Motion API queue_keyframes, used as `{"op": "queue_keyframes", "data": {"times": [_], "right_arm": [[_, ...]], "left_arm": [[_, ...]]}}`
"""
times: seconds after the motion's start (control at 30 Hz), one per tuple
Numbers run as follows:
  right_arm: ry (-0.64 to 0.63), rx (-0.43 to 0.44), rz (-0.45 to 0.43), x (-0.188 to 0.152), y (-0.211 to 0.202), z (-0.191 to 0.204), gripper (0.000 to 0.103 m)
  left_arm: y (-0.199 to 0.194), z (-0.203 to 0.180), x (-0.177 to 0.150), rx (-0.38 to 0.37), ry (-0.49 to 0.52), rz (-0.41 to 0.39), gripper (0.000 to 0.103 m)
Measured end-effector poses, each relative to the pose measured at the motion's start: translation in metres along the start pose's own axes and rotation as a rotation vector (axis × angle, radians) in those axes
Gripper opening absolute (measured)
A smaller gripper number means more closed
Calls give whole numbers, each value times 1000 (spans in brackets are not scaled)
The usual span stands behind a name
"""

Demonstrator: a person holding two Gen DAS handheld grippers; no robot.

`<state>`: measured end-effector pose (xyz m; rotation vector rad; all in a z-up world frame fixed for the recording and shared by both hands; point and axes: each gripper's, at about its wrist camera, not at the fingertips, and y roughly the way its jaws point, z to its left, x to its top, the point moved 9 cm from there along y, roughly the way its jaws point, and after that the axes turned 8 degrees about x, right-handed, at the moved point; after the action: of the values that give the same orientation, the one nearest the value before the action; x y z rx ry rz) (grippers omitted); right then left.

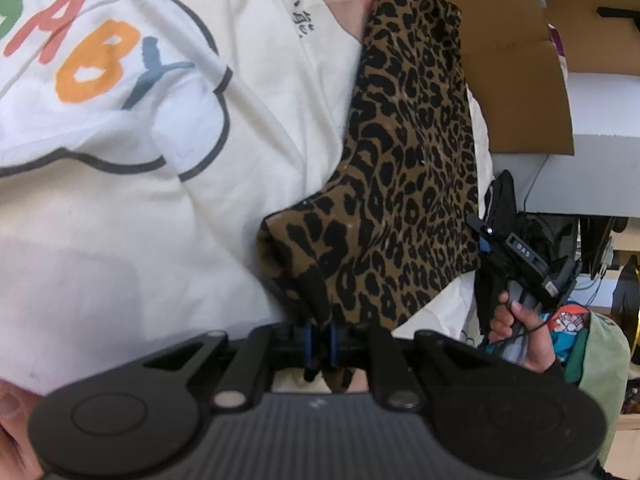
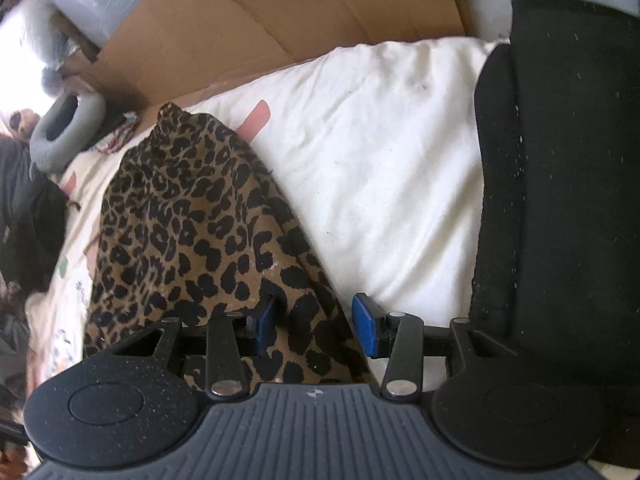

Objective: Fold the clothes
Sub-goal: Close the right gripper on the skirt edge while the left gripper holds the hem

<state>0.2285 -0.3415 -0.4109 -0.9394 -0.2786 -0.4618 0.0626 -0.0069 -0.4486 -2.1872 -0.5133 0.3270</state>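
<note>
Leopard-print garment [image 1: 404, 184] drapes over white bedding [image 2: 384, 168], beside cardboard at bed's far edge. Left claw [image 1: 321, 346] pinched tight on hem corner. Right claw [image 2: 316, 330] gapes wide astride other edge, gripping nothing. Advice: close right claw on same hem, keep tension even, match corners.

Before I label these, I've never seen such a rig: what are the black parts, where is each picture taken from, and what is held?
Each picture comes from a camera on a hand-held gripper, looking along its two fingers. The left gripper is shut on the leopard cloth. The left view also shows a hand holding the other tool. The right gripper is open, with a fold of that cloth between its blue pads. The cloth lies on a white sheet beside a black garment, with cardboard behind.
</note>
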Motion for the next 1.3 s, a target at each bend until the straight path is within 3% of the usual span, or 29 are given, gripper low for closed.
{"op": "queue_keyframes", "data": {"times": [0.03, 0.07, 0.17, 0.4, 0.6, 0.87, 1.3], "right_arm": [[-4, 1, 6, -1, 0, -1, 33], [-7, 1, 12, -2, 0, -1, 14], [11, 31, 17, -3, -3, -1, 3], [40, 92, -29, -2, -24, 17, 2], [105, 153, -56, -7, -41, 34, 1], [177, 132, -78, -30, -55, 44, 0], [262, 167, -46, -79, -59, 66, 0]], "left_arm": [[0, 0, 0, 1, 2, 1, 9], [0, 0, 0, 2, 4, 1, 9], [-6, -3, 2, -1, 17, -4, 8], [-34, -17, 5, -48, 8, -32, 8], [-64, -23, 19, -40, 44, -59, 8], [-94, -31, 40, -6, 123, -99, 8], [-103, -21, 49, 97, 172, -141, 7]]}}
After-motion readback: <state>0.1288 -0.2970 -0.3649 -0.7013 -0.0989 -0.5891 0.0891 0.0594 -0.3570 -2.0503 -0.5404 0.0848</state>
